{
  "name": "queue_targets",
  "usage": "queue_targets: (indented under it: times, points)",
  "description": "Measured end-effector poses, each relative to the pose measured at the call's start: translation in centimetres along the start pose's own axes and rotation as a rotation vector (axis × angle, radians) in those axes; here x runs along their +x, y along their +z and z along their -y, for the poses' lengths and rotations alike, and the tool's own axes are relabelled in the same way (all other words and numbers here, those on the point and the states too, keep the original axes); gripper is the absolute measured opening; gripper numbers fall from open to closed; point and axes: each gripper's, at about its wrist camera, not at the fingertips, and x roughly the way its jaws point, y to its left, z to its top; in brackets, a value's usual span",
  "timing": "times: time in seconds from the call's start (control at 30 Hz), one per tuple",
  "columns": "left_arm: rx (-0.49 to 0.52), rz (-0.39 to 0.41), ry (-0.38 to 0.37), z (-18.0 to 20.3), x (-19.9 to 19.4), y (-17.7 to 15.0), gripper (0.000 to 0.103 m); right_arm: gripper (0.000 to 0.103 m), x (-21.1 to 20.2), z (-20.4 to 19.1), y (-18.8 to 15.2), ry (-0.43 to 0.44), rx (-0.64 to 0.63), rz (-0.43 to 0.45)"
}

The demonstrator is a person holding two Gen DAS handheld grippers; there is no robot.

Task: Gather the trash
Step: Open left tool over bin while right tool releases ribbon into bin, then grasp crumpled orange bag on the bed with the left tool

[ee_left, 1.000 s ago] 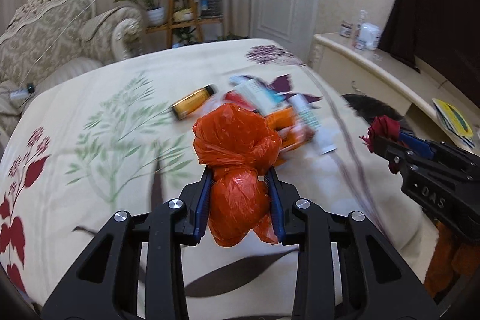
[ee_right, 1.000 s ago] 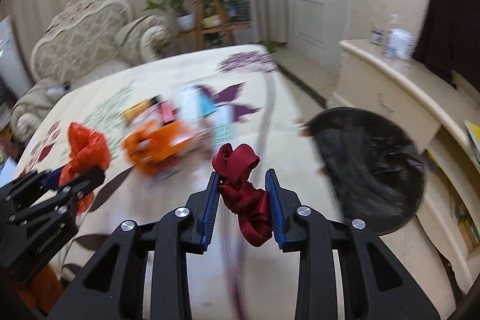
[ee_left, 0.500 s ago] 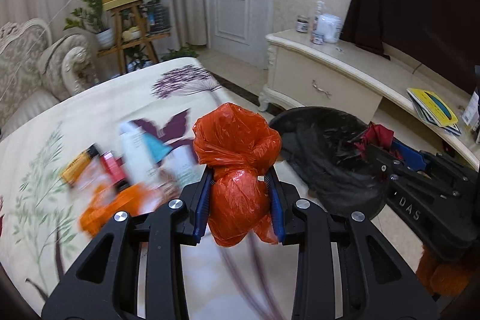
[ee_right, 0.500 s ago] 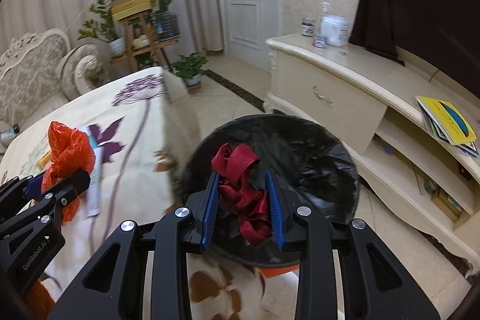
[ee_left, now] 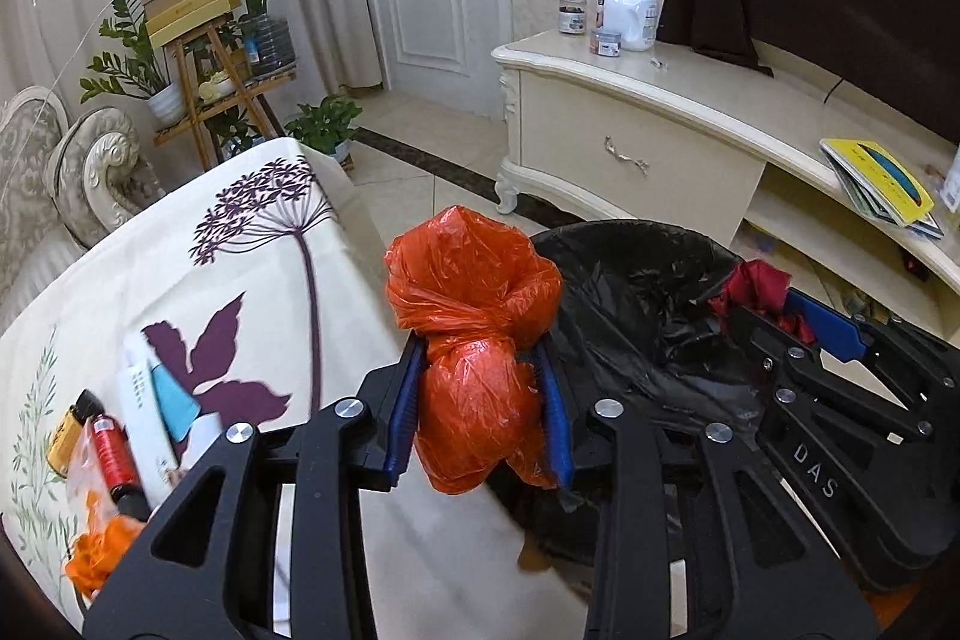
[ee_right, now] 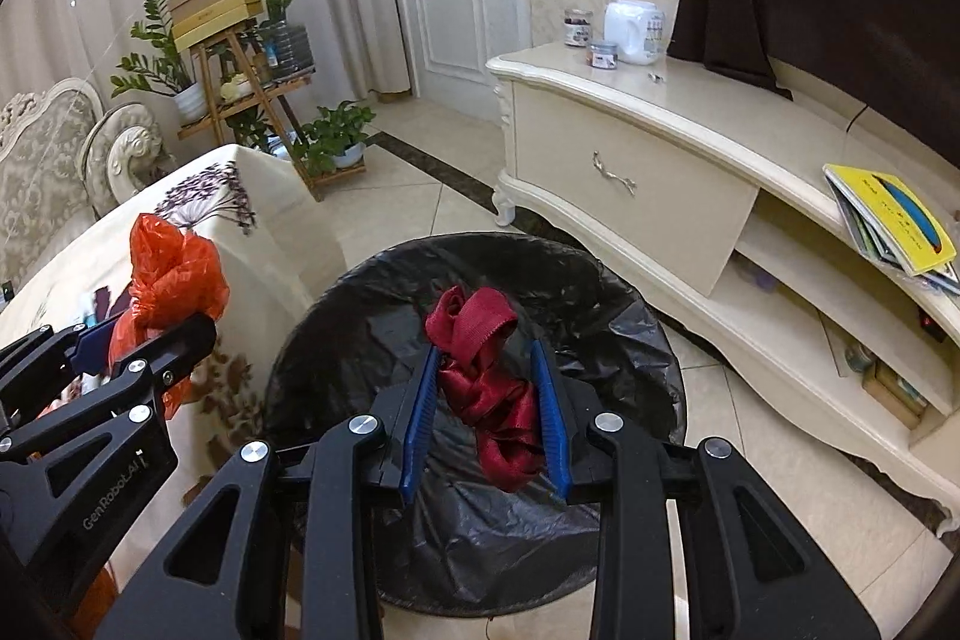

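My left gripper (ee_left: 480,388) is shut on a crumpled orange plastic bag (ee_left: 474,328) and holds it over the bed's edge, just left of the bin. My right gripper (ee_right: 486,394) is shut on a dark red ribbon (ee_right: 486,370) and holds it above the open mouth of the bin (ee_right: 624,334), which is lined with a black bag. The bin also shows in the left wrist view (ee_left: 648,292), with the right gripper (ee_left: 774,304) and its ribbon over it. The left gripper and orange bag also show in the right wrist view (ee_right: 168,274).
The bed (ee_left: 180,250) with a floral cover carries tubes, a small bottle and orange scraps at its lower left (ee_left: 132,436). A cream cabinet (ee_right: 660,160) with bottles and books stands behind the bin. A plant stand (ee_right: 240,58) and a sofa (ee_right: 54,148) are at the back left.
Both grippers have swung right from over the bed toward the bin. The right gripper with the ribbon now hangs over the bin's mouth; the left with the orange bag is beside it.
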Motion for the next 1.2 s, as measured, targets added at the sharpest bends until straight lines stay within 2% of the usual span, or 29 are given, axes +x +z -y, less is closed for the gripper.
queue_targets:
  times: [0.03,0.17,0.2,0.53,0.77,0.87,1.2]
  points:
    - [0.0,-0.002,0.002,0.1,0.1,0.0,0.046,0.042,0.1,0.2,0.0,0.0,0.006,-0.001]
    - [0.003,0.001,0.007,0.4,0.3,0.1,0.054,0.046,0.2,0.7,0.2,-0.01,0.021,0.004]
    - [0.008,0.006,0.016,0.5,0.3,0.1,0.059,0.047,0.2,0.7,0.2,-0.014,0.023,0.006]
    - [-0.003,0.017,0.048,-0.6,-0.8,-0.2,0.073,0.058,-0.8,0.7,-0.1,-0.03,0.026,0.019]
    - [-0.015,0.024,0.071,-2.7,-3.4,-1.0,0.074,0.061,-2.1,-1.1,-0.9,-0.007,0.016,0.012]
    - [-0.019,0.024,0.087,-3.9,-4.8,-1.9,0.078,0.062,-2.9,-2.4,-1.4,0.014,0.004,0.011]
    - [-0.077,0.018,0.156,-9.1,-9.7,-5.4,0.079,0.066,-5.6,-7.5,-3.2,0.1,-0.072,0.003]
